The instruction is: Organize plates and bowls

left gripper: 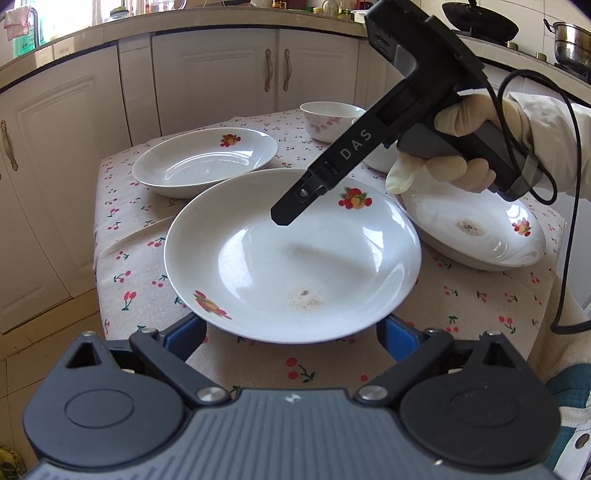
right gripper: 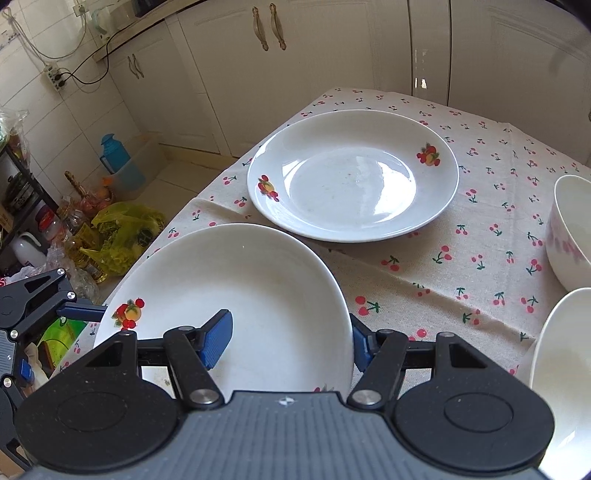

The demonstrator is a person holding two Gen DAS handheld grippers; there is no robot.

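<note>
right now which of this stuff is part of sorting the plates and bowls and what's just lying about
For the job:
- near plate, clamped in the right tool
- far plate
- third plate
- flowered bowl
- left tool, open

Just lying about:
- pot
- wok
- yellow bag
- blue jug

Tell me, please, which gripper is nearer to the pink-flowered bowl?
Right. The right gripper, clamped on the front plate's rim, has the pink-flowered bowl just off to its right; the left gripper sits back at the table's near edge, that plate between them.
</note>
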